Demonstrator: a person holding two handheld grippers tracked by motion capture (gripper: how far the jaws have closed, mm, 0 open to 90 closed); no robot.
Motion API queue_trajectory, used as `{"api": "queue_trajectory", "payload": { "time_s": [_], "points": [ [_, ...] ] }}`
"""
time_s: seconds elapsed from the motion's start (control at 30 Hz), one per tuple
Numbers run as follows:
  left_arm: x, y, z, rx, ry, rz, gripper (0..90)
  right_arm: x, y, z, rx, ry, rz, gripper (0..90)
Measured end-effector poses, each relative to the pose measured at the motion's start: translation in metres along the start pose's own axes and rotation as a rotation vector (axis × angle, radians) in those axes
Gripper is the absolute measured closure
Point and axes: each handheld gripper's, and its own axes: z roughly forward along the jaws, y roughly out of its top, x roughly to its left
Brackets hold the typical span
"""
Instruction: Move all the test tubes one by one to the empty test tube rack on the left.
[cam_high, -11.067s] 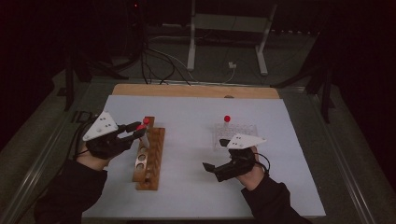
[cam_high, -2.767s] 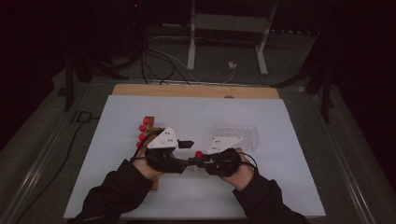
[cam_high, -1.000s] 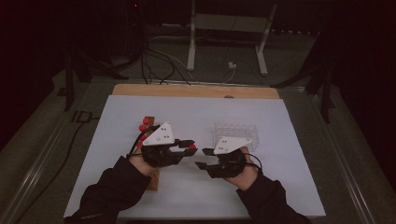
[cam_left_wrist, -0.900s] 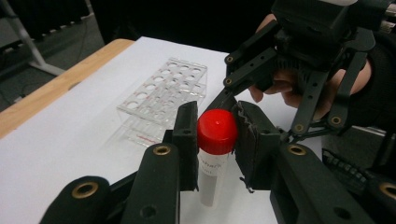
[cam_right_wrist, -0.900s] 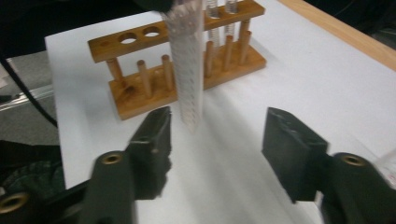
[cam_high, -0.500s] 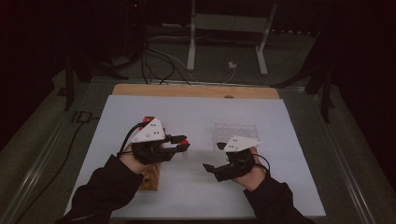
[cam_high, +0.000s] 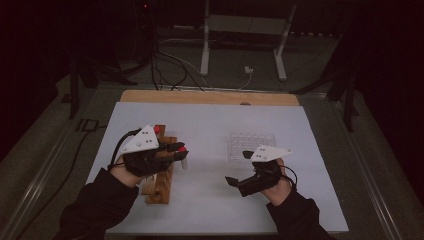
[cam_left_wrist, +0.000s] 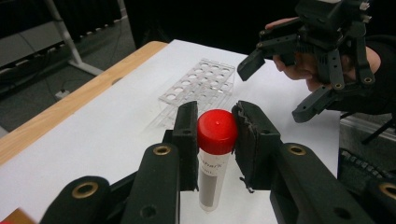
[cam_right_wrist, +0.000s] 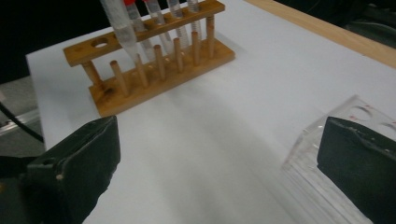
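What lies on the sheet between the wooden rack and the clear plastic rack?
Nothing: in the high view the white sheet is bare between the wooden rack and the clear plastic rack.

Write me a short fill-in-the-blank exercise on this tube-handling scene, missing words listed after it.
1. The left gripper is shut on a tube with a ____ cap.
2. The right gripper has its jaws ____, with nothing between them.
3. The rack that holds the other tubes is made of ____.
4. The clear plastic rack holds ____ tubes.

Missing words: red; open; wood; no
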Motion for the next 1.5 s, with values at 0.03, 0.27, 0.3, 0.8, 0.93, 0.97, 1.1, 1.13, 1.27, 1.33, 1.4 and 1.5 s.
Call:
{"api": "queue_trajectory", "payload": {
  "time_s": [0.03, 0.27, 0.3, 0.8, 0.93, 0.97, 1.1, 1.13, 1.27, 1.33, 1.4, 1.5],
  "points": [
    [0.001, 0.0, -0.002, 0.0, 0.004, 0.0, 72.1, 0.0, 0.0, -0.001, -0.003, -0.009, -0.001, 0.0],
    [0.008, -0.009, -0.023, 0.0, 0.055, -0.023, 72.1, -0.002, -0.002, -0.001, -0.001, -0.004, 0.002, 0.0],
    [0.008, -0.01, -0.026, 0.001, 0.06, -0.025, 72.1, -0.001, -0.002, -0.001, -0.001, -0.004, -0.001, 0.0],
    [0.018, -0.038, -0.06, 0.014, 0.175, -0.079, 72.0, -0.001, -0.001, -0.001, -0.009, 0.007, -0.002, 0.0],
    [0.022, -0.049, -0.057, 0.024, 0.189, -0.099, 72.1, 0.0, -0.001, -0.001, -0.005, 0.008, -0.002, 0.0],
    [0.023, -0.052, -0.057, 0.025, 0.189, -0.107, 72.1, 0.0, -0.001, -0.001, -0.006, 0.009, -0.003, 0.0],
    [0.025, -0.062, -0.052, 0.027, 0.193, -0.127, 72.1, -0.001, -0.002, -0.001, -0.006, 0.013, 0.002, 0.0],
    [0.024, -0.064, -0.051, 0.029, 0.194, -0.127, 72.1, -0.001, -0.002, -0.001, -0.003, 0.011, 0.0, 0.0],
    [0.025, -0.074, -0.046, 0.044, 0.197, -0.137, 72.0, -0.001, -0.002, -0.001, -0.003, 0.013, -0.003, 0.0],
    [0.025, -0.078, -0.043, 0.056, 0.199, -0.14, 72.0, -0.001, -0.002, -0.001, -0.004, 0.014, 0.002, 0.0],
    [0.025, -0.081, -0.039, 0.07, 0.198, -0.136, 72.0, -0.001, -0.002, -0.001, -0.005, 0.016, 0.004, 0.0],
    [0.025, -0.085, -0.034, 0.087, 0.197, -0.137, 72.0, -0.002, -0.002, -0.002, -0.007, 0.016, 0.009, 0.0]
  ]
}}
